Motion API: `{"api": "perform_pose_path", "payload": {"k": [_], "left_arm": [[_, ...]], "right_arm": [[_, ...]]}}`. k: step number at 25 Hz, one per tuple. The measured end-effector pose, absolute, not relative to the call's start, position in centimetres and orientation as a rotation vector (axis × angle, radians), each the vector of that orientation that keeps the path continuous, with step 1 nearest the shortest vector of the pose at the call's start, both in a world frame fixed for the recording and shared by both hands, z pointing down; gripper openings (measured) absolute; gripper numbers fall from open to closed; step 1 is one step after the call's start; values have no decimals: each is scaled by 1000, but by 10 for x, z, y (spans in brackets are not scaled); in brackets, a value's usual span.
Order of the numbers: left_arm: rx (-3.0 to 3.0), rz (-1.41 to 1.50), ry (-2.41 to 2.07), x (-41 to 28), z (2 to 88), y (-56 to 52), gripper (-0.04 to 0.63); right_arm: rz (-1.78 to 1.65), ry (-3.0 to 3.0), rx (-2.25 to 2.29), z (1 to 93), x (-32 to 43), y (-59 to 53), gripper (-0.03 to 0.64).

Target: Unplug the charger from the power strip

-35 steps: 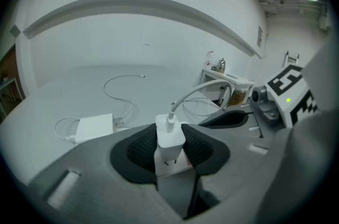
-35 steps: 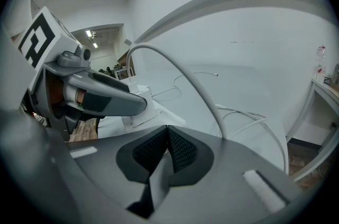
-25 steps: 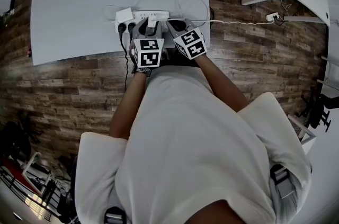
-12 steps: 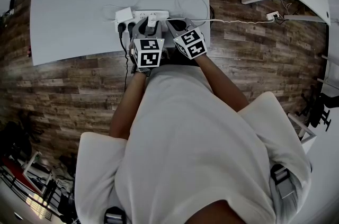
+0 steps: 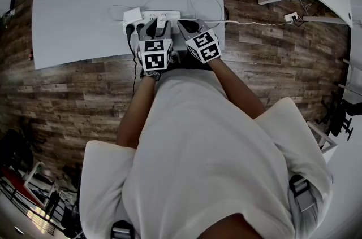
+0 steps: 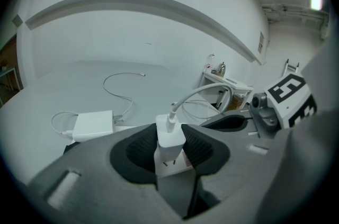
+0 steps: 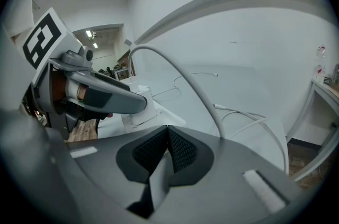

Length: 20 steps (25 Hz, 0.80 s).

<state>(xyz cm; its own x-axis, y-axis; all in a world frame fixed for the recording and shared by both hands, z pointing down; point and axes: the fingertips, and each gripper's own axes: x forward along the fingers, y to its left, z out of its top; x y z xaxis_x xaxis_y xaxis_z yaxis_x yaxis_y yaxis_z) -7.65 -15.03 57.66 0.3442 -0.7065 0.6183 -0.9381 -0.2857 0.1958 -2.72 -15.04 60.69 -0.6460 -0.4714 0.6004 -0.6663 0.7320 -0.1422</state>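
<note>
Charger: a small white block (image 6: 169, 137) with two metal prongs (image 6: 165, 162) showing under its body. It sits just above the power strip (image 5: 172, 16), which lies at the near edge of the tabletop (image 5: 85, 0). Whether the prong tips sit in the socket cannot be told.
Left gripper (image 5: 154, 26): its jaws are clamped on the charger, one ribbed pad on each flat side.
Right gripper (image 7: 168, 138): its jaws are closed together with nothing between them. It sits beside the left one at the strip, but contact with the strip cannot be made out.
Weight: probably very light, a hollow plastic shell. The socket's friction is the load to overcome, not the charger's mass.
Stiffness: the body looks rigid and should take a firm squeeze without giving. The prongs are thin and would likely bend if levered sideways.
Surface: smooth, glossy plastic that could slip, though the textured pads should offset this.
Hold: the two broad opposite faces at mid-body, as now, keeping clear of the cable (image 6: 198, 95) that leaves the top.
Cable: soft and springy, arching away to the right. It will tug lightly on the charger and is no place to pull from.
Strip: light, so likely to lift with the plug unless it is pinned down.
Nearby: a white adapter brick (image 6: 92, 125) lies to the left, apart from the grip.
</note>
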Motion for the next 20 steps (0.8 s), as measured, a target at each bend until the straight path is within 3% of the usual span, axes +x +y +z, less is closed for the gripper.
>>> {"api": "perform_pose_path", "payload": {"k": [13, 20], "left_arm": [[2002, 465, -1437, -82, 578, -154, 150], [2060, 574, -1458, -78, 577, -153, 150]], "right_arm": [[476, -2396, 851, 608, -29, -152, 3], [477, -2400, 854, 608, -28, -153, 3]]}}
